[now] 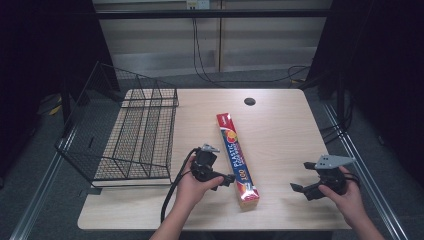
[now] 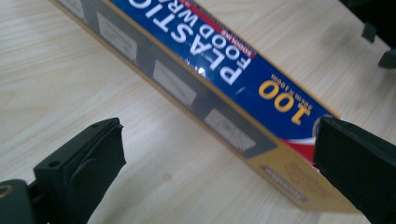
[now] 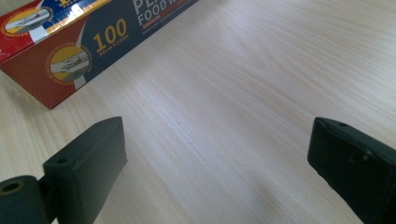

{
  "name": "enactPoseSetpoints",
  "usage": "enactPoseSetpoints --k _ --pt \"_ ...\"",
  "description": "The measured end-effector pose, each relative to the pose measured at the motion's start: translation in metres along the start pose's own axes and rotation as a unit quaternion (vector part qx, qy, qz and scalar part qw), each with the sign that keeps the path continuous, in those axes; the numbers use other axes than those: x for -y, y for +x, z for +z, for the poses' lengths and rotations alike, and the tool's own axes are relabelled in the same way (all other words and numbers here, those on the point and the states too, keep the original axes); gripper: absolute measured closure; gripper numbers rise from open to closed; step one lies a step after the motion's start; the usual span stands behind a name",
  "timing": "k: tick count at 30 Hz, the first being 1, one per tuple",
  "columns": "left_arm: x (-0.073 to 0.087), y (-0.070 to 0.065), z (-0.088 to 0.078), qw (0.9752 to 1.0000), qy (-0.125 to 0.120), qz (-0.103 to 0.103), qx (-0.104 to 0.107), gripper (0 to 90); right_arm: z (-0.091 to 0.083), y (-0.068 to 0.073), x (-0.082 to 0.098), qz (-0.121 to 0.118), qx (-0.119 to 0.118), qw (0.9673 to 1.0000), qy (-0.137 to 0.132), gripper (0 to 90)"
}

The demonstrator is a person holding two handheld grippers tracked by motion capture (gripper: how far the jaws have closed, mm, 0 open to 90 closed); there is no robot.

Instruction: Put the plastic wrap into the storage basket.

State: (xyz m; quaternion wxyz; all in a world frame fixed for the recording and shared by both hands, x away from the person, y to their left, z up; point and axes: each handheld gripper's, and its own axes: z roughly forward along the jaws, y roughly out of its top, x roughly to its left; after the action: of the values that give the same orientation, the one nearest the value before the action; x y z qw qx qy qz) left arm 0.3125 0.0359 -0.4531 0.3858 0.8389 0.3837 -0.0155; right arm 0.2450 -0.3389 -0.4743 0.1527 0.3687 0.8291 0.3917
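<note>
**One wrap box on the counter, both tongs spread wide**

A wire basket (image 1: 131, 134) stands on the left part of the counter (image 1: 280, 130), its long side running near to far; nothing lies in it. Its far-left wall leans out beyond the counter's edge. There is one basket.

One box (image 1: 237, 159) of plastic food wrap lies flat near the counter's middle, to the right of the basket and apart from it. It is long and narrow, blue on top with a red near end, and runs from the far middle toward the near edge, its near end slanting slightly right.

There are two tongs, one in each hand. The left tongs (image 1: 227, 179) sit just left of the box's near end, touching or nearly touching its side. In the left gripper view the jaws stand wide apart with the box's near end crossing between them; the right-hand jaw overlaps the box's corner, but whether it touches I cannot tell. They grip nothing.

The right tongs (image 1: 302, 177) hover over bare counter to the right of the box, well apart from it, jaws wide open and empty.

One round hole (image 1: 249, 101) shows in the counter's far part.
</note>
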Motion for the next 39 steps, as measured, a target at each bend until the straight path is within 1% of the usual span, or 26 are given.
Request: enactPoseSetpoints --k 2,3,4,7,8,10,11,13,15,16,18,19,20,21,23,25,26,27,28,29,31,32,34,39 --pt "-0.004 0.0 0.004 1.0 -0.002 -0.008 -0.005 1.8 0.0 -0.001 0.0 0.001 -0.001 1.0 0.0 4.2" --pt "-0.007 0.0 0.005 0.9999 0.001 -0.011 -0.007 1.9 0.0 -0.001 0.0 0.001 -0.001 1.0 -0.002 4.2" --pt "-0.01 -0.001 0.006 0.9999 0.005 -0.006 -0.008 1.8 0.0 -0.002 0.001 0.004 -0.002 1.0 -0.003 4.2" --pt "-0.017 -0.002 0.01 0.9999 0.007 -0.004 -0.012 1.9 -0.001 -0.002 0.001 0.003 -0.001 1.0 -0.003 4.2" --pt "-0.019 -0.003 0.011 0.9999 0.007 0.0 -0.011 1.9 -0.001 -0.002 0.001 0.003 0.0 1.0 -0.003 4.2" --pt "-0.024 -0.004 0.013 0.9999 0.007 -0.007 -0.014 1.9 -0.002 -0.001 0.002 0.004 -0.001 1.0 -0.005 4.2" --pt "-0.026 -0.004 0.013 0.9999 0.009 -0.004 -0.014 1.8 -0.002 -0.001 0.002 0.004 0.001 1.0 -0.005 4.2" --pt "-0.031 -0.005 0.014 0.9999 0.005 -0.006 -0.015 1.8 -0.002 -0.001 0.002 0.003 0.002 1.0 -0.005 4.2" --pt "-0.035 -0.006 0.018 0.9998 0.005 -0.011 -0.017 1.8 -0.003 -0.002 0.003 0.003 0.001 1.0 -0.003 4.2" --pt "-0.037 -0.006 0.02 0.9997 0.005 -0.012 -0.022 1.8 -0.002 -0.002 0.004 0.003 0.003 1.0 -0.003 4.2" --pt "-0.042 -0.005 0.025 0.9992 0.01 -0.021 -0.033 1.8 -0.002 -0.001 0.004 0.002 0.0 1.0 -0.003 4.2" --pt "-0.043 -0.005 0.027 0.9991 0.007 -0.027 -0.033 1.8 -0.003 -0.001 0.004 0.002 0.004 1.0 -0.003 4.2" --pt "-0.045 -0.005 0.028 0.9991 0.009 -0.025 -0.034 1.8 -0.004 0.0 0.004 0.004 0.004 1.0 -0.004 4.2" --pt "-0.047 -0.005 0.029 0.999 0.011 -0.022 -0.038 1.8 -0.004 0.0 0.004 0.004 0.006 1.0 -0.005 4.2" --pt "-0.051 -0.004 0.032 0.9985 0.009 -0.023 -0.049 1.8 -0.005 0.0 0.004 0.002 0.003 1.0 -0.008 4.2" --pt "-0.055 -0.003 0.036 0.9982 0.009 -0.03 -0.05 1.8 -0.006 0.0 0.005 0.004 0.008 0.9999 -0.008 4.2" --pt "-0.057 -0.002 0.037 0.9982 0.013 -0.028 -0.052 1.8 -0.006 -0.001 0.005 0.006 0.005 0.9999 -0.008 4.2" --pt "-0.058 -0.002 0.04 0.9978 0.011 -0.032 -0.058 1.8 -0.006 -0.001 0.005 0.006 0.006 0.9999 -0.01 4.2" --pt "-0.059 -0.002 0.043 0.9976 0.014 -0.031 -0.061 1.8 -0.007 -0.001 0.006 0.008 0.008 0.9999 -0.01 4.2" --pt "-0.06 -0.002 0.045 0.9973 0.011 -0.037 -0.062 1.8 -0.007 -0.001 0.006 0.008 0.008 0.9999 -0.01 4.2" --pt "-0.061 -0.001 0.049 0.9972 0.015 -0.032 -0.065 2.0 -0.007 -0.001 0.006 0.007 0.007 0.9999 -0.012 4.2" --pt "-0.062 -0.001 0.051 0.9971 0.021 -0.032 -0.065 2.0 -0.008 -0.002 0.006 0.007 0.008 0.9999 -0.012 4.2" --pt "-0.063 -0.001 0.055 0.9967 0.024 -0.03 -0.071 2.3 -0.008 -0.002 0.006 0.007 0.008 0.9999 -0.012 4.2" --pt "-0.064 0.002 0.061 0.995 0.03 -0.037 -0.088 3.1 -0.007 -0.002 0.006 0.008 0.005 0.9999 -0.011 4.2"
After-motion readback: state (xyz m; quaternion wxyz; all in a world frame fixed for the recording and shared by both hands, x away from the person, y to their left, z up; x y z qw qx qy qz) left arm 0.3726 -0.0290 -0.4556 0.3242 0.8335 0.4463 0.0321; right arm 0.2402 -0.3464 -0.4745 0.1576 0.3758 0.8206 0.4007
